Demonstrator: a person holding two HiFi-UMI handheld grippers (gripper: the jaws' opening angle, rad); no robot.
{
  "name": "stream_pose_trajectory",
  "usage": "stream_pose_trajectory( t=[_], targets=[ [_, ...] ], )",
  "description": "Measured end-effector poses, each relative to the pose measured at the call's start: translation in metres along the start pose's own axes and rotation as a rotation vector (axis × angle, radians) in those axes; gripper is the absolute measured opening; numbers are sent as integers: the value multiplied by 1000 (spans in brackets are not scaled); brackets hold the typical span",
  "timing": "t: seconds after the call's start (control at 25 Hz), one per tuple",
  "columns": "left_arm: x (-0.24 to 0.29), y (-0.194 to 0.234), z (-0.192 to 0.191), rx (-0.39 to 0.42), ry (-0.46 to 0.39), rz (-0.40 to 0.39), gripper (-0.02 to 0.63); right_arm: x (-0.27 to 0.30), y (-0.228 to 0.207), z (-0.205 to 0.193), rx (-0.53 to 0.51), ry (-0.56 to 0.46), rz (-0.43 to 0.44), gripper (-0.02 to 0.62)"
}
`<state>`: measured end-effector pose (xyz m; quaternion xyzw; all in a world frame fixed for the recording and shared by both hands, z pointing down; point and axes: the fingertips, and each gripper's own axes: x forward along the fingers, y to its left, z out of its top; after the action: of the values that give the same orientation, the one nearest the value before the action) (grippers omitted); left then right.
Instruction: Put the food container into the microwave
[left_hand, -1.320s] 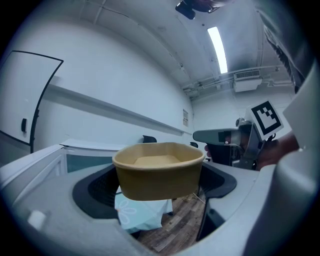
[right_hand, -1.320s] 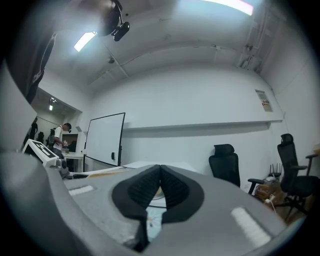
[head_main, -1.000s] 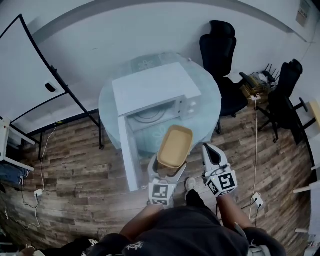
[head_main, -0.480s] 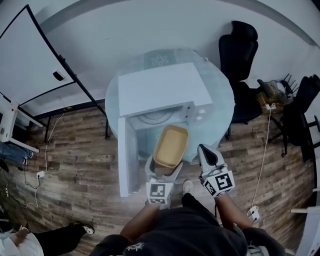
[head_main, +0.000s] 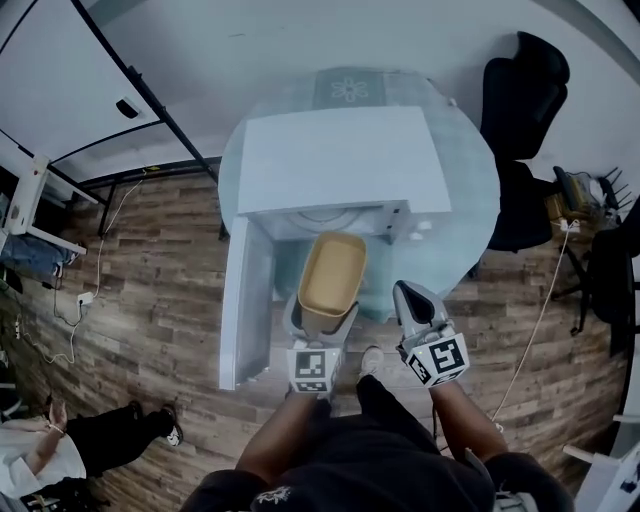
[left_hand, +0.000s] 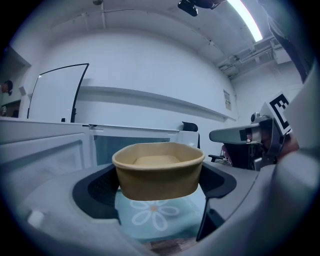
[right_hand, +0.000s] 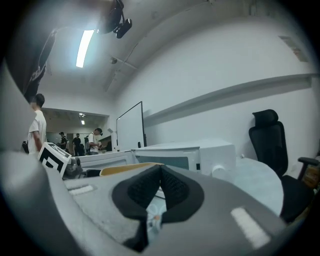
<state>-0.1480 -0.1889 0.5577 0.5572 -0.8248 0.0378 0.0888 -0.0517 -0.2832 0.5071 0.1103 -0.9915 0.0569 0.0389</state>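
Clamped in the left gripper (head_main: 322, 314) by its near end: the tan food container (head_main: 332, 268), level and off the ground, far end right at the open mouth of the white microwave (head_main: 340, 160). Just right, the right gripper (head_main: 415, 303), pads pressed together on nothing. Left, the microwave door (head_main: 245, 300) swung wide. Farther, under the microwave, a round glass table (head_main: 470, 200); far right, 2 black chairs (head_main: 522, 110).

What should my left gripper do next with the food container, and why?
Probably ease the left gripper forward, level, to carry the food container through the opening of the microwave. The door stands swung open at left, the container is clamped between the jaws, and its far end is just at the mouth, not yet inside.
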Motion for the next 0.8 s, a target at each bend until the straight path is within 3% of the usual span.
stream_pose_trajectory(
  t=[0.28,0.56,0.8],
  targets=[
    [34,36,-15,-8,7,108,500,36,-12,-26,11,42,68,2],
    [66,58,-35,-27,7,165,500,66,-22,-49,8,91,121,2],
    [91,74,-50,-29,21,191,501,82,-30,-73,-2,135,117,2]
  ],
)
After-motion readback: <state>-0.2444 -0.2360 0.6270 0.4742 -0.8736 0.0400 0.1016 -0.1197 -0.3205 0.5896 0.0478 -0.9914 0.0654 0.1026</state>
